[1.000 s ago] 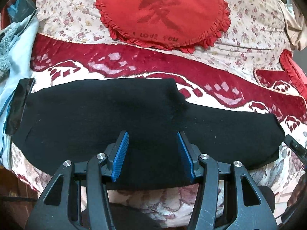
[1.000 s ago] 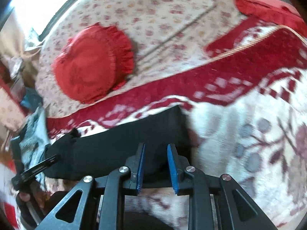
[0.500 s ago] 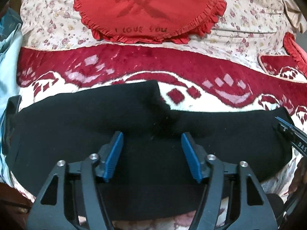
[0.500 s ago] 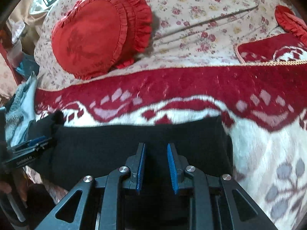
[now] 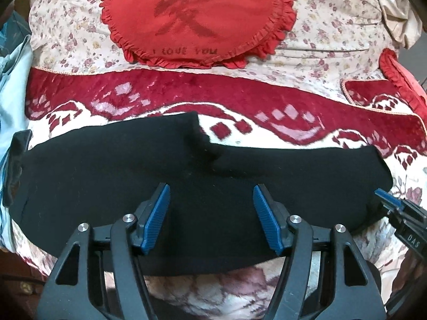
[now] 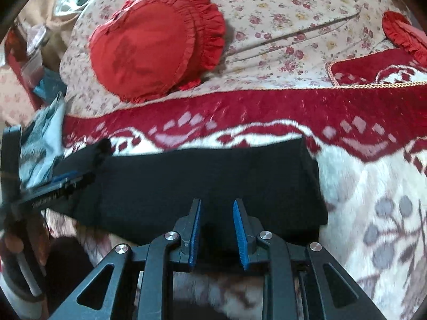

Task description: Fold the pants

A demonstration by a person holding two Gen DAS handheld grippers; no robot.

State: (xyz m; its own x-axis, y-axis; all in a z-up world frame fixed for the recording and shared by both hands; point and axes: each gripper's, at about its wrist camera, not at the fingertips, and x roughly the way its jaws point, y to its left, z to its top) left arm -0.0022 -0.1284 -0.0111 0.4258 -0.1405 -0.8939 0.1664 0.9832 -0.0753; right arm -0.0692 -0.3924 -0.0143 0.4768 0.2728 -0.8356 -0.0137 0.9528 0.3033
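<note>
The left gripper point(image 5: 210, 213) is spread wide over the black pants point(image 5: 106, 176), gripping nothing. The right gripper point(image 6: 216, 229), narrowly parted and opening, pinches nothing. Each should take both layers at the near edge, then lift evenly.

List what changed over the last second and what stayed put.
The left gripper spread its jaws wide over the pants; nothing sits between the pads. The right gripper came further in over the pants' right end, its narrow jaws opening slightly. The pants stayed flat on the blanket, and the red cushion stayed put.
</note>
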